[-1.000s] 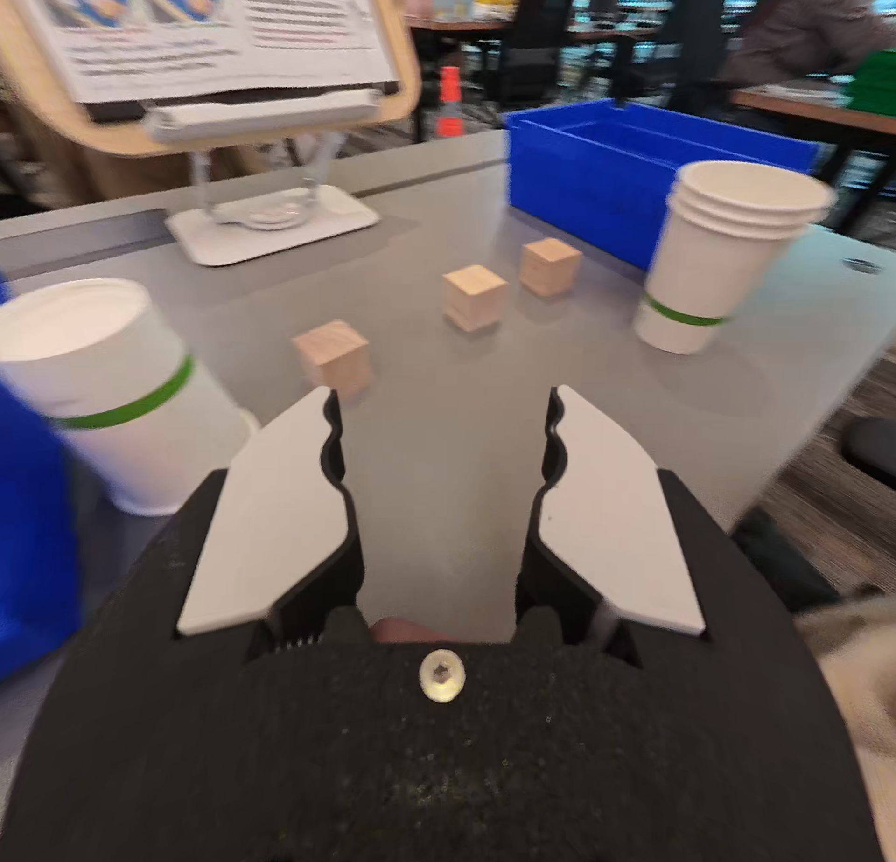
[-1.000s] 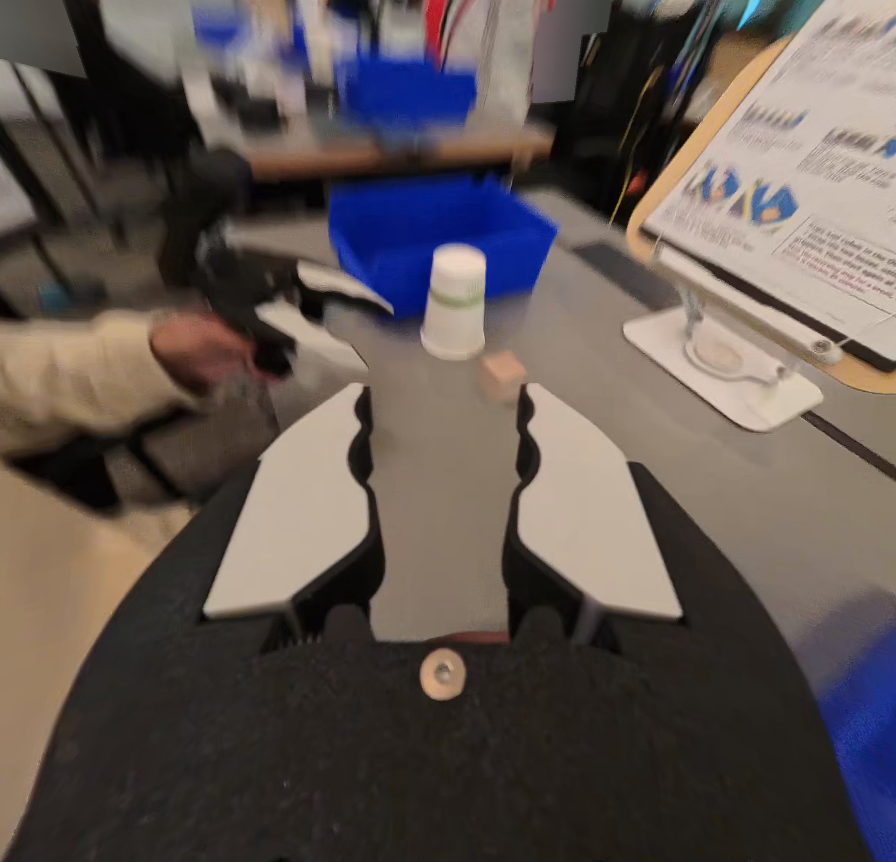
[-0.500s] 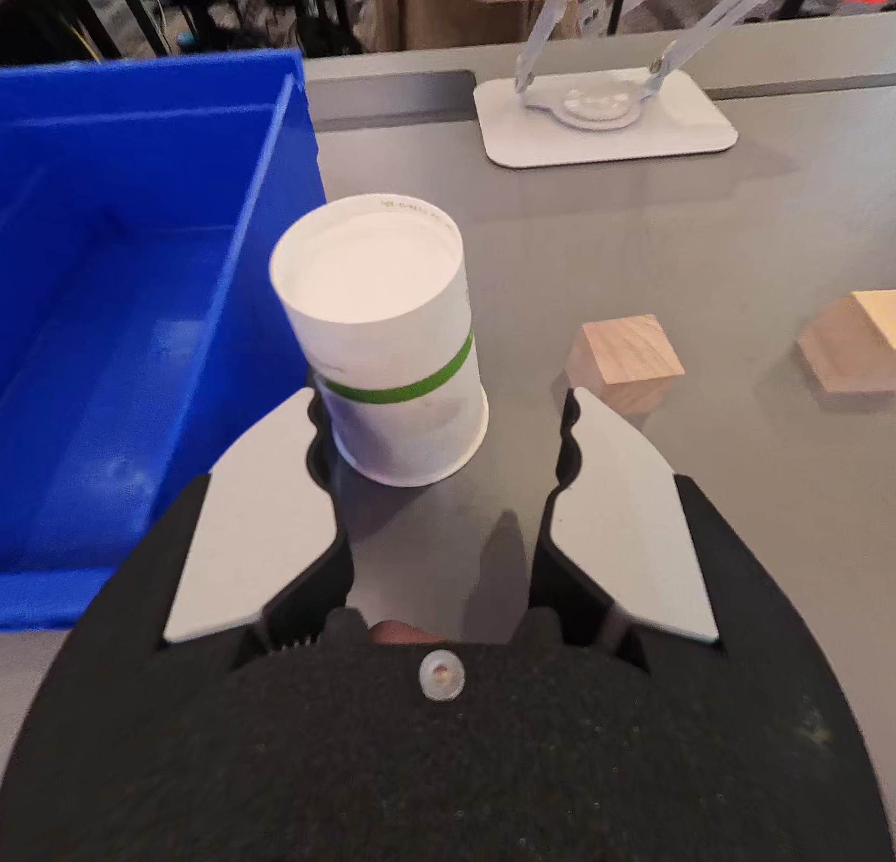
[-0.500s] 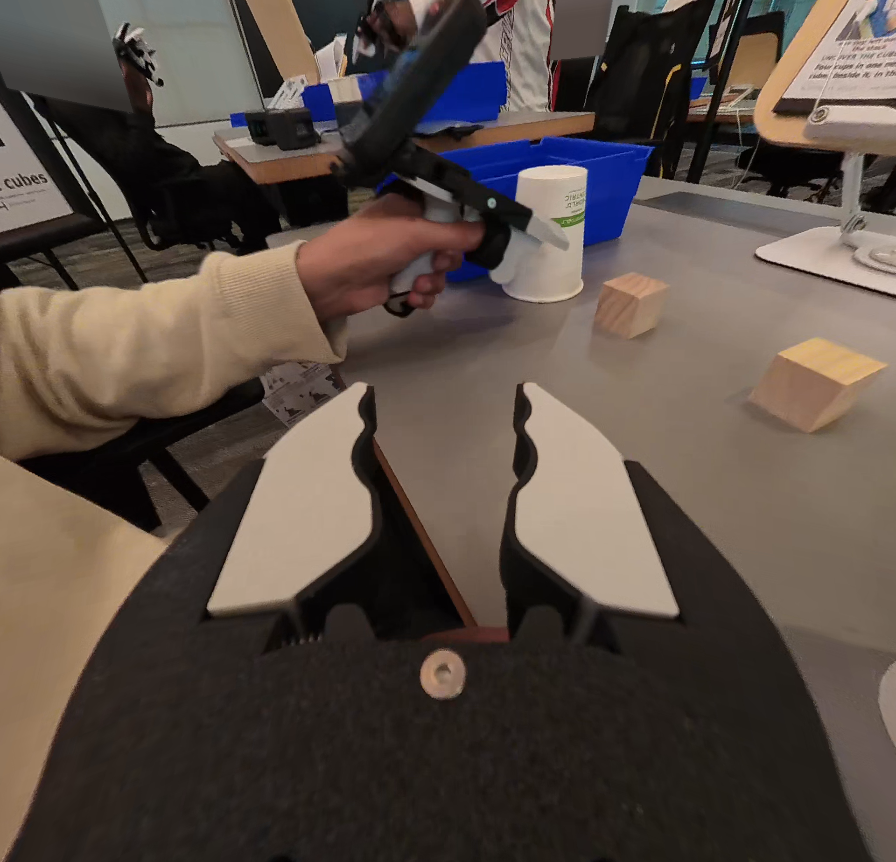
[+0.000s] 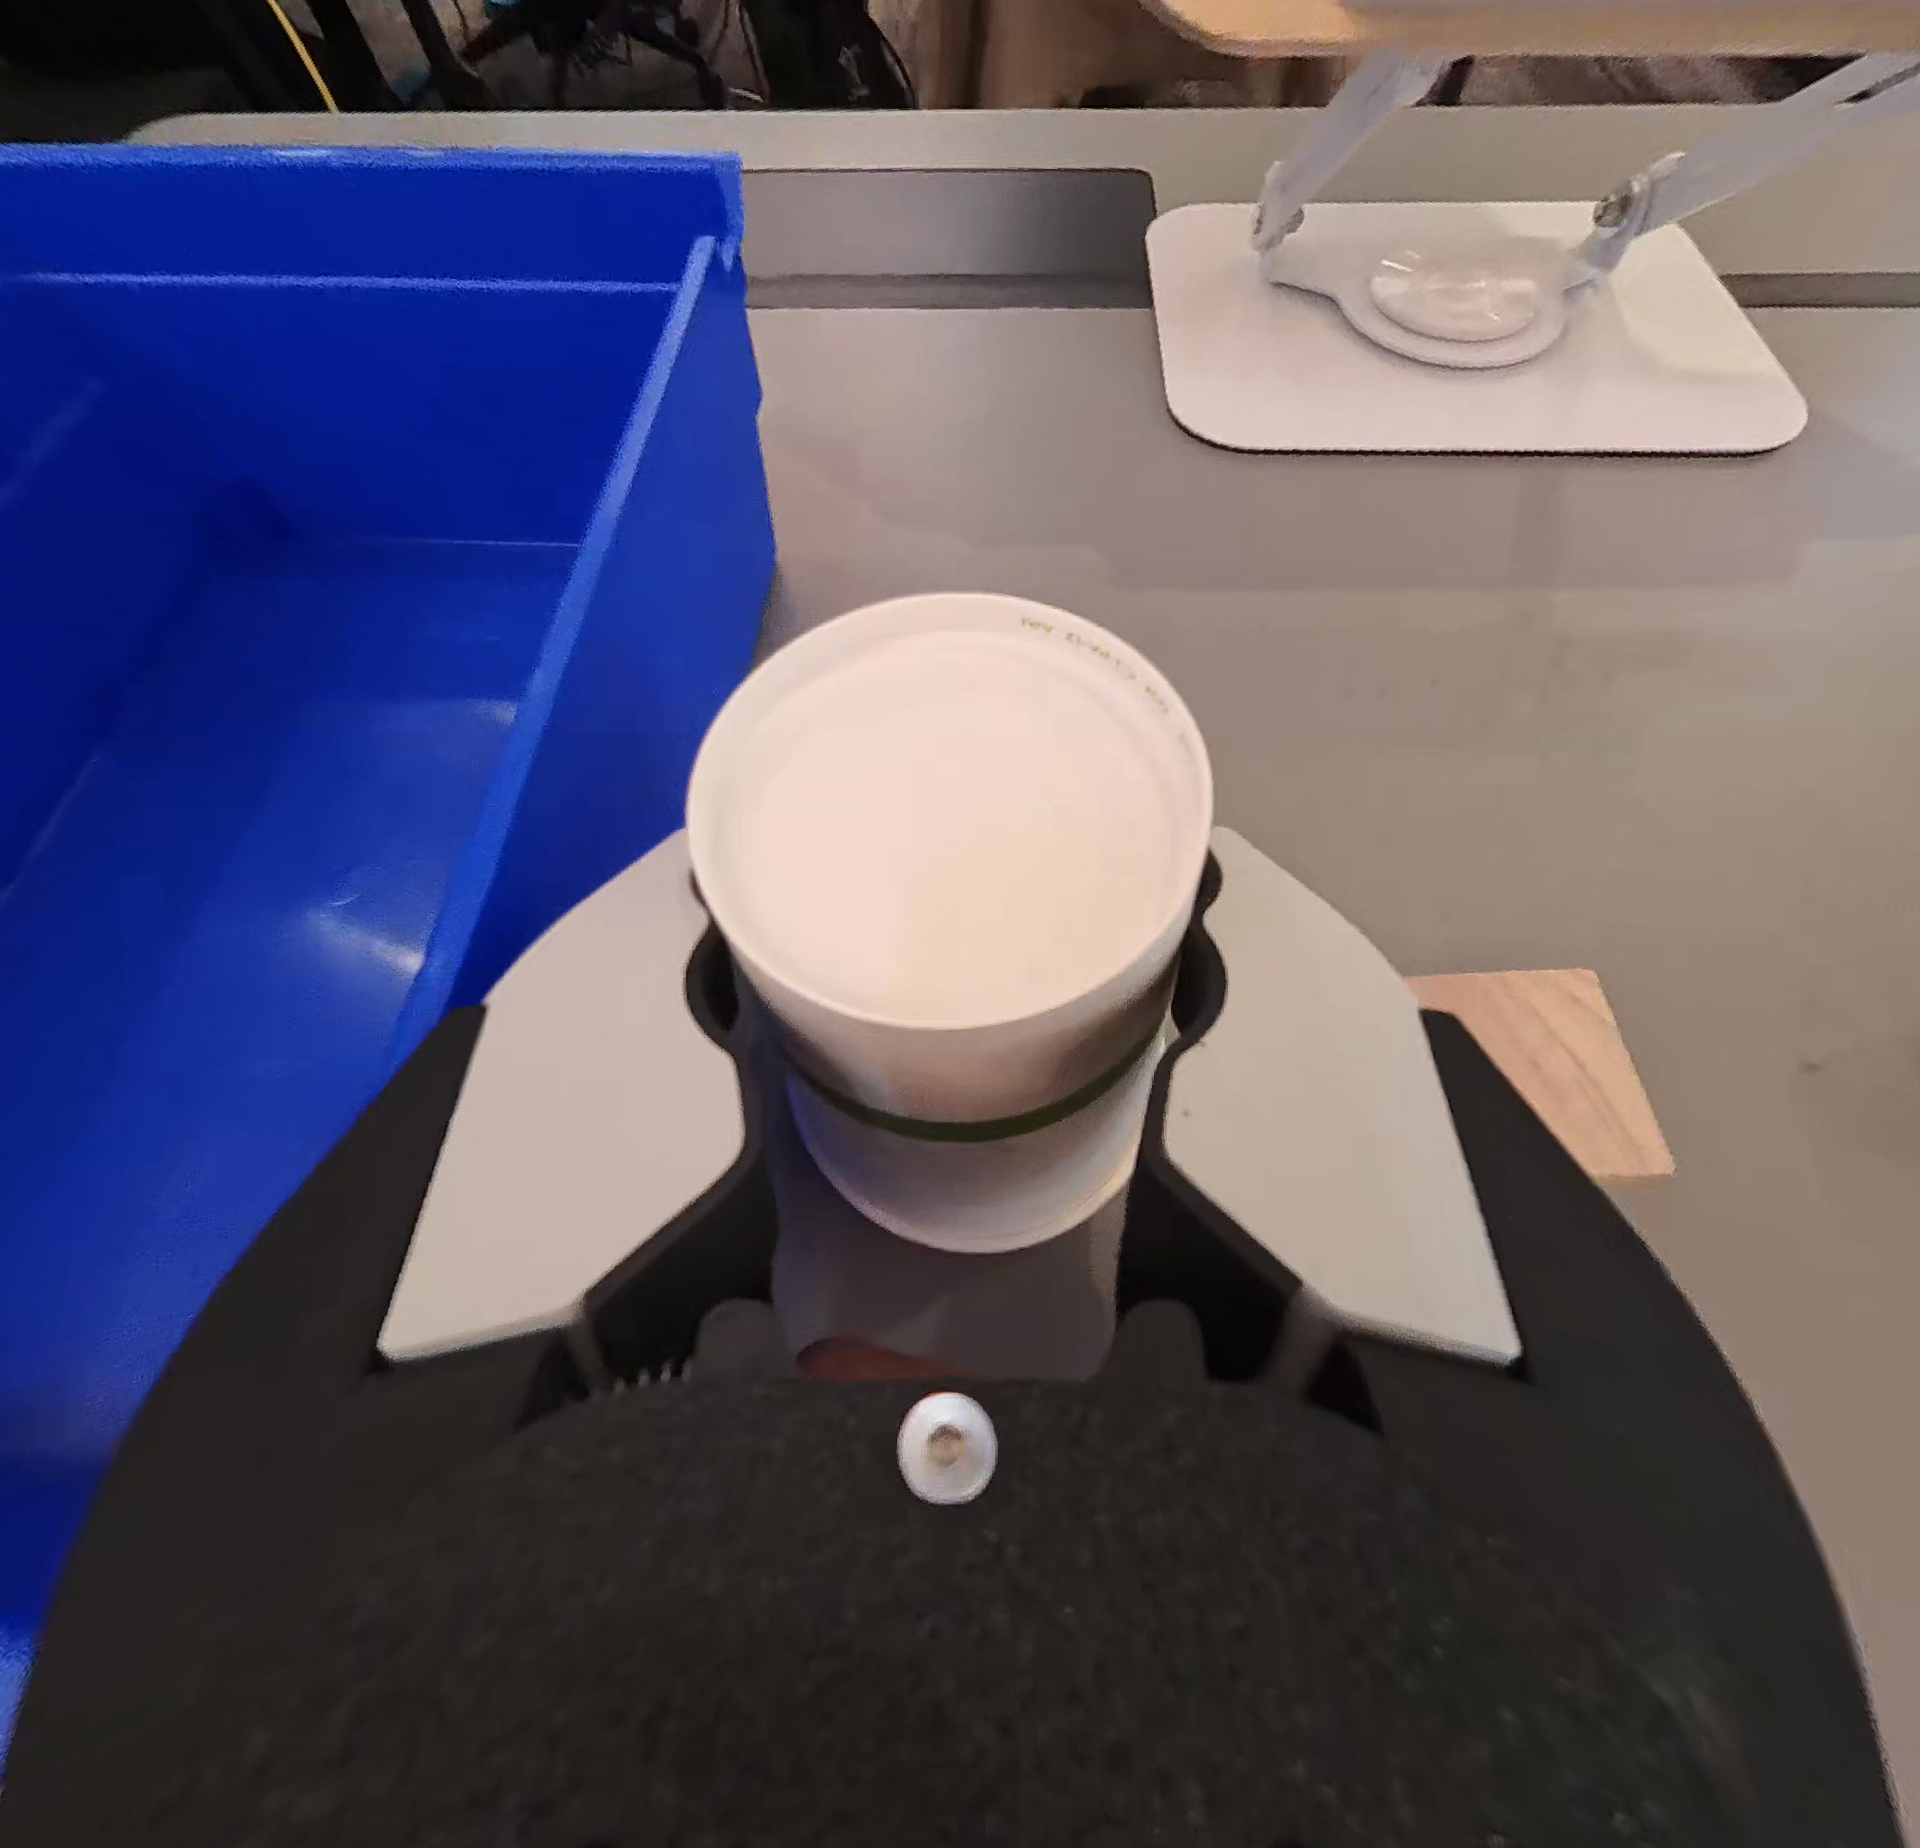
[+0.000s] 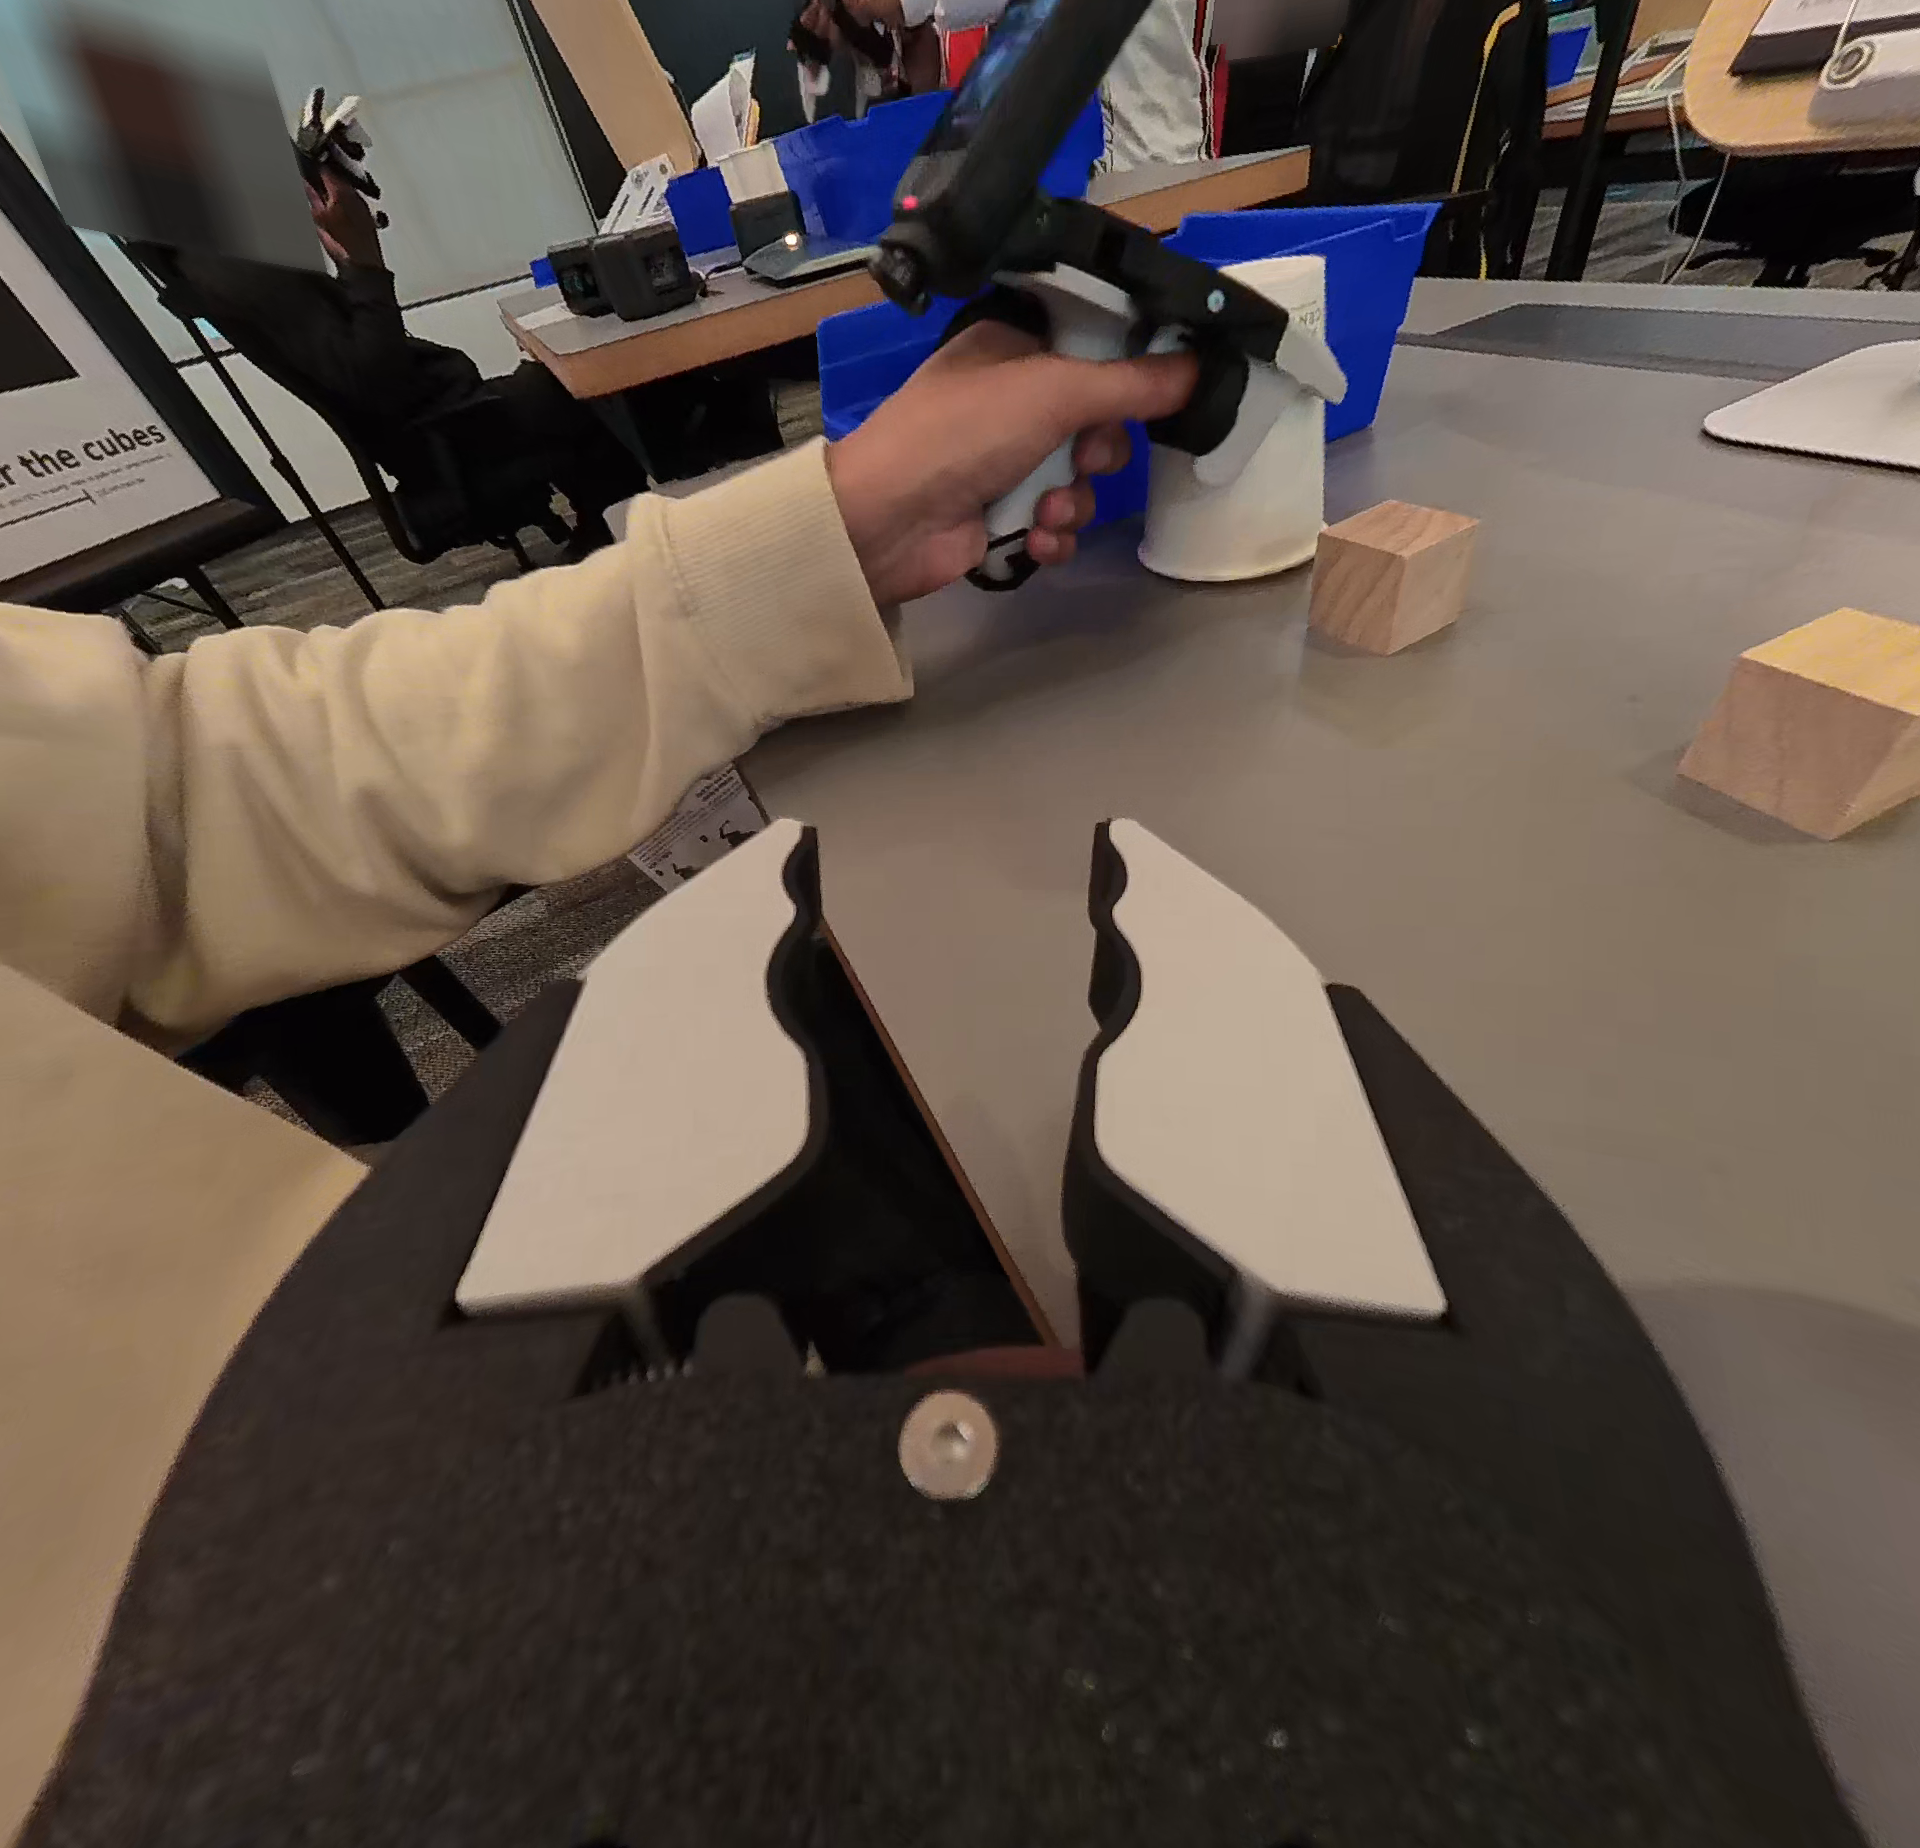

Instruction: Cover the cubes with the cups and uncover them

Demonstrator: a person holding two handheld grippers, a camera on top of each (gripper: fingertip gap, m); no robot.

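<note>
The white paper cup [image 5: 951,925] with a green band stands upside down on the grey table [image 5: 1351,707], base uppermost, so its interior is hidden and I cannot tell whether anything sits under it. It stands just beside the outer wall of the blue bin [image 5: 665,510]; the visible part of the bin's interior holds nothing I can make out. My left gripper [image 5: 951,967] has one finger on each side of the cup, around its upper wall near the band. Whether the pads press the wall or only flank it, I cannot tell. In the right wrist view my left hand [image 6: 977,468] grips the tool's handle, and the cup rests on the table surface.

A wooden cube [image 5: 1548,1071] lies uncovered near the cup, partly hidden behind my right-side finger. The right wrist view shows a second cube [image 6: 1808,723] farther along, also uncovered.

My right gripper [image 6: 951,863] hovers over the table's near edge with its fingers spread apart, holding nothing.

A white stand base [image 5: 1475,333] sits at the table's far side.
</note>
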